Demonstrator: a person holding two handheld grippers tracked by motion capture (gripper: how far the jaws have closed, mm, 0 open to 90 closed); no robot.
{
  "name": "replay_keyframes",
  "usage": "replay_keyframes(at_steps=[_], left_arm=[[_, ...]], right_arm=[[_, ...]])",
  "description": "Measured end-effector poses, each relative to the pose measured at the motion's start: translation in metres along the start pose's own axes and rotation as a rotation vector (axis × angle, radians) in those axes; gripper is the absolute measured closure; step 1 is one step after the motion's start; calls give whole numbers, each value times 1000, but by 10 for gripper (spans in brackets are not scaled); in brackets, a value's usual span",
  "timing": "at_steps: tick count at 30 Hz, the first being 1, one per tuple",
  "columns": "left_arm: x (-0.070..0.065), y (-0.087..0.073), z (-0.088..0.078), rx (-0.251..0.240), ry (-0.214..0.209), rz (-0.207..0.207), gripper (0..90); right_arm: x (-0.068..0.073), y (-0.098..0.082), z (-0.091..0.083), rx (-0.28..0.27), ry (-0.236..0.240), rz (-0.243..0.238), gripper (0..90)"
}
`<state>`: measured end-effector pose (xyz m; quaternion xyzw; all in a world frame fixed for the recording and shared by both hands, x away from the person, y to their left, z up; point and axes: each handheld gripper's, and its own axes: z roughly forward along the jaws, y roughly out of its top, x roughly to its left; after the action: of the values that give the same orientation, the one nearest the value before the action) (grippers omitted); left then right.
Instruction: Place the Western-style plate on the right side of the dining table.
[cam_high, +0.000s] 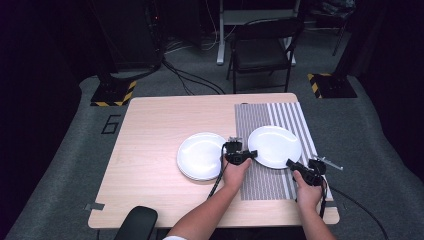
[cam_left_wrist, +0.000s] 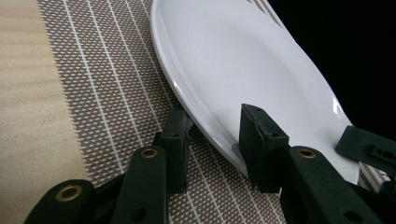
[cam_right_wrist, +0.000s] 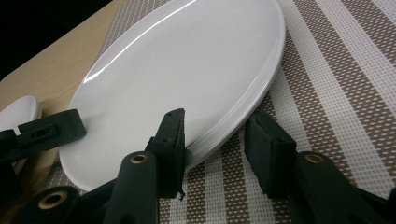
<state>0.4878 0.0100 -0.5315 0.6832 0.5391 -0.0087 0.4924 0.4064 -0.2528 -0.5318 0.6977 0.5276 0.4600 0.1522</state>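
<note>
Firstly, on the left part of the wooden table (cam_high: 150, 150) lies a stack of white plates (cam_high: 200, 156), near the left gripper (cam_high: 239, 151). To the right of it, a single white plate (cam_high: 275, 145) lies on the striped placemat (cam_high: 265, 185). It is glossy and shallow. Beyond the table stands a black chair (cam_high: 262, 47). The left gripper view shows its jaws apart, one on each side of the plate's rim, not clenched. The right gripper (cam_high: 306, 170) is at the opposite edge; its view shows the jaws also apart astride the rim, and the other gripper's black tip across the plate
</note>
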Motion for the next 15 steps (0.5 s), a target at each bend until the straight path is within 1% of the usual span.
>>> replay_keyframes(at_steps=[6,7,9,10,13,15], left_arm=[[1,-1,-2,19,-3,19,625],[1,-1,-2,19,-6,18,623],[0,-1,-3,11,-12,-5,612],[1,-1,-4,12,-9,-5,607],[1,-2,-5,23,-7,16,589],[0,-2,-6,25,-5,17,584]], right_arm=[[-1,0,-1,2,-9,1,579],[0,1,-2,3,-9,8,578],[-1,1,-3,5,-13,6,578],[-1,1,-3,7,-15,5,578],[-1,1,-5,7,-25,8,577],[-1,1,-6,3,-31,16,577]])
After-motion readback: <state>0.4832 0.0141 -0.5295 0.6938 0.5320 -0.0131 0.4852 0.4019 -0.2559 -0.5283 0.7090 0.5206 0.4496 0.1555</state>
